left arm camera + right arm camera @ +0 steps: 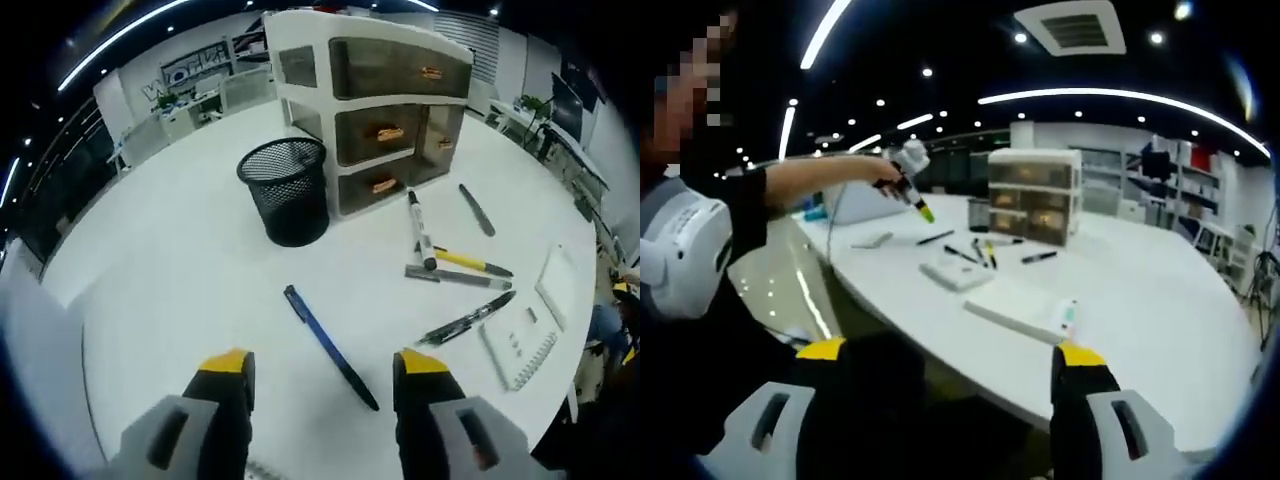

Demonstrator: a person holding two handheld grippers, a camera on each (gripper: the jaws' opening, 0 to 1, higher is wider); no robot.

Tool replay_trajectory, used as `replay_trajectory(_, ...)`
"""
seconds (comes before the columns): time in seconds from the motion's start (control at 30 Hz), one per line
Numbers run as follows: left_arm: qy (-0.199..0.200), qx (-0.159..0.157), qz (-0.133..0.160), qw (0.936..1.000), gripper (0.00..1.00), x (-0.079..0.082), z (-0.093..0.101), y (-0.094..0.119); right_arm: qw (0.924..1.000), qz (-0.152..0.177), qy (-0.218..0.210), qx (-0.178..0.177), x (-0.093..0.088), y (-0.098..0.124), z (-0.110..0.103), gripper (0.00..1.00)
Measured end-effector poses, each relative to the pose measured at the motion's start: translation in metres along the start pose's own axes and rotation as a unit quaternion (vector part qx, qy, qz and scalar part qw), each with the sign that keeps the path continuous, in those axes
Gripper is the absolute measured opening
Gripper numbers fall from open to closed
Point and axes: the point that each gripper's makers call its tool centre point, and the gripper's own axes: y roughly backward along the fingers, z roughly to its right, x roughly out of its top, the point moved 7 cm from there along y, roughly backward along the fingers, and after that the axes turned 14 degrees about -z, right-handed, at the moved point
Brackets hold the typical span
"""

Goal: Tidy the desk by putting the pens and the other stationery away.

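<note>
The left gripper point(322, 372) hangs over the white desk point(180, 250) with its jaws wide apart and nothing between them. Just beyond the jaws lies a blue pen point(328, 345), slanted, with its far end pointing toward the mesh basket point(286, 188). I take the basket as the landmark. Just beside it, on the right in this view, stands the drawer unit point(385, 110) with three brown drawers, all closed. On that same side of the basket but nearer to the camera, in front of the drawers, lie a marker point(421, 230), a yellow pen point(470, 262), a grey pen point(455, 277) and a black pen point(468, 318), close together. Another dark pen point(477, 210) lies a little further out. Well apart from the basket, at the desk edge, are a spiral notebook point(520, 345) and a white pad point(556, 285).

The right gripper point(952, 395) is held back off the desk edge, far from the basket, jaws open and empty.

No pen seems to be put away yet, so I judge the task is at its beginning: reaching for the blue pen. The next move calls for lowering the left jaws around the pen's middle, across its axis, then closing gently, because a thin pen on a smooth desk can roll away.
</note>
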Motion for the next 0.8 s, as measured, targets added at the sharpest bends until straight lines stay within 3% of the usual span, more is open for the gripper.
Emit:
replay_trajectory(0.07,0.0,0.002,0.0,1.0,0.56,0.001,0.001,-0.003,0.9997,-0.013,0.022,-0.005,-0.002,-0.001,-0.002,0.78)
replay_trajectory(0.27,-0.005,0.005,0.008,0.9999,0.56,0.001,0.005,-0.01,0.9992,-0.022,0.033,0.005,-0.005,-0.005,-0.01,0.78)
replay_trajectory(0.8,-0.025,0.004,0.025,0.9994,0.62,0.009,-0.002,-0.019,0.9994,0.001,0.026,0.024,0.001,-0.01,-0.011,0.77)
